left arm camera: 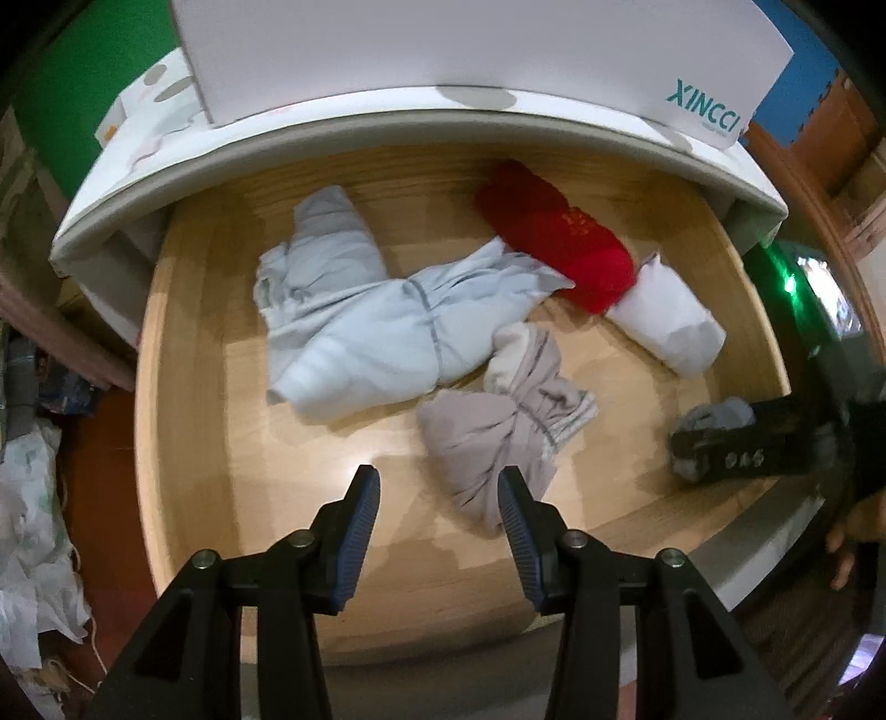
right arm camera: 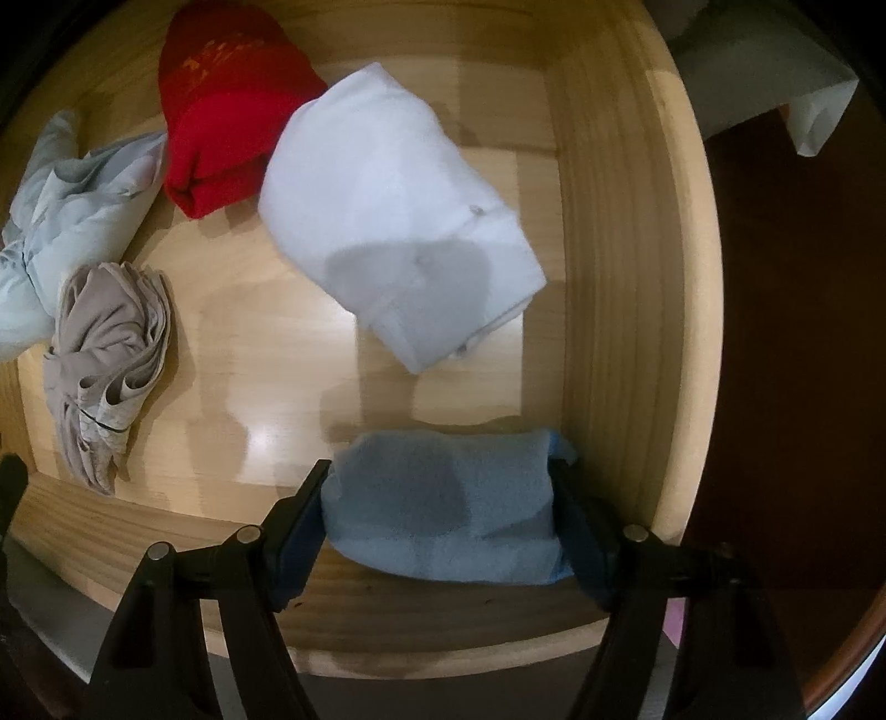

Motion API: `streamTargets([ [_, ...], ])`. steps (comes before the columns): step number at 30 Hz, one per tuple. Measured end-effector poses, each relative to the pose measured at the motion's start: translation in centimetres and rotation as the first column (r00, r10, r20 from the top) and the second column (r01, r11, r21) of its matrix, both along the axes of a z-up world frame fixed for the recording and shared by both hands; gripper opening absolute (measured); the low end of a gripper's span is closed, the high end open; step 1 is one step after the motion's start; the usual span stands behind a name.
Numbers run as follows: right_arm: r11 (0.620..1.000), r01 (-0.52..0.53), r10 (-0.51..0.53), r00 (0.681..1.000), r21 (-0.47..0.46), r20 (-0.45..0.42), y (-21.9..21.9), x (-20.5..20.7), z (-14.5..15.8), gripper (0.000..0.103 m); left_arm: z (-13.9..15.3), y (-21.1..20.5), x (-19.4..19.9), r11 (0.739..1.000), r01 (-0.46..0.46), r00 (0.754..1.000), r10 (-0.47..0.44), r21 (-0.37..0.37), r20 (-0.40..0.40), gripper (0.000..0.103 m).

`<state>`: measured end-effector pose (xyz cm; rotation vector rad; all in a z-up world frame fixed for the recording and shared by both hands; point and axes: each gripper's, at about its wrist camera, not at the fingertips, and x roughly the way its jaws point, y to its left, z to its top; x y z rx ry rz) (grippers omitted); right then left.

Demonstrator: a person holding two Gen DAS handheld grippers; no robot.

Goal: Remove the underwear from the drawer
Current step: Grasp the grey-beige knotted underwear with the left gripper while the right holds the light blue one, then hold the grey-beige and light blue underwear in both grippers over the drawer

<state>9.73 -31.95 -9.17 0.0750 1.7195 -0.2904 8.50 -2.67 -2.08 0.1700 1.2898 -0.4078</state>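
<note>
An open wooden drawer (left arm camera: 183, 343) holds several rolled garments. They are a light blue one (left arm camera: 365, 332), a red one (left arm camera: 559, 238), a white one (left arm camera: 670, 321) and a beige one (left arm camera: 493, 432). My left gripper (left arm camera: 440, 487) hangs open over the drawer's front part with nothing between its fingers; its right finger overlaps the beige roll's edge. In the right wrist view, my right gripper (right arm camera: 440, 471) is shut on a blue underwear roll (right arm camera: 443, 504) at the drawer's (right arm camera: 620, 277) front right corner, one pad on each end. The red (right arm camera: 227, 111), white (right arm camera: 387, 210) and beige (right arm camera: 105, 354) rolls lie beyond.
A white box (left arm camera: 498, 50) printed XINCCI stands on the white cabinet top above the drawer. Crumpled bags (left arm camera: 33, 526) lie on the floor at left. A hand (left arm camera: 853, 531) shows at the right edge behind the right gripper (left arm camera: 736, 443).
</note>
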Motion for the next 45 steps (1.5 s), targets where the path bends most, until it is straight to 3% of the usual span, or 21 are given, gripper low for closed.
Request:
streamTargets([
  [11, 1.0, -0.019, 0.019, 1.0, -0.01, 0.001, 2.9, 0.3, -0.3, 0.073, -1.6, -3.9, 2.0, 0.996, 0.077, 0.994, -0.073, 0.046, -0.078, 0.045],
  [15, 1.0, -0.022, 0.022, 1.0, -0.01, -0.001, 3.5, -0.1, -0.7, 0.073, -3.2, -4.6, 3.0, 0.996, 0.068, 0.988, -0.06, 0.053, -0.143, 0.046],
  [19, 0.999, -0.032, 0.032, 0.999, -0.011, -0.002, 3.6, -0.4, -0.4, 0.073, -3.5, -4.8, 4.0, 0.999, 0.041, 0.984, -0.034, 0.035, -0.177, 0.05],
  [24, 0.999, -0.034, 0.034, 0.999, -0.01, -0.001, 3.4, -0.3, -0.1, 0.073, -4.2, -5.3, 4.4, 0.998, 0.03, 0.982, -0.019, 0.054, -0.19, 0.066],
  [29, 0.999, -0.035, 0.035, 0.999, -0.01, -0.001, 3.5, -0.2, -0.1, 0.073, -5.3, -6.5, 3.8, 0.995, 0.04, 0.976, -0.018, 0.096, -0.218, 0.07],
  [34, 0.999, -0.037, 0.037, 0.999, -0.007, 0.003, 3.6, -0.2, 0.1, 0.073, -5.4, -5.8, 3.9, 0.998, 0.003, 0.972, 0.013, 0.065, -0.236, 0.068],
  [39, 0.999, -0.037, 0.037, 0.999, -0.006, 0.003, 3.6, -0.3, 0.0, 0.073, -5.0, -6.0, 3.6, 0.999, 0.007, 0.976, 0.004, 0.051, -0.216, 0.054],
  [45, 0.999, -0.047, 0.047, 0.999, -0.017, -0.002, 3.8, -0.3, -0.2, 0.073, -4.1, -4.9, 2.6, 0.999, -0.022, 0.979, 0.029, 0.039, -0.2, 0.045],
])
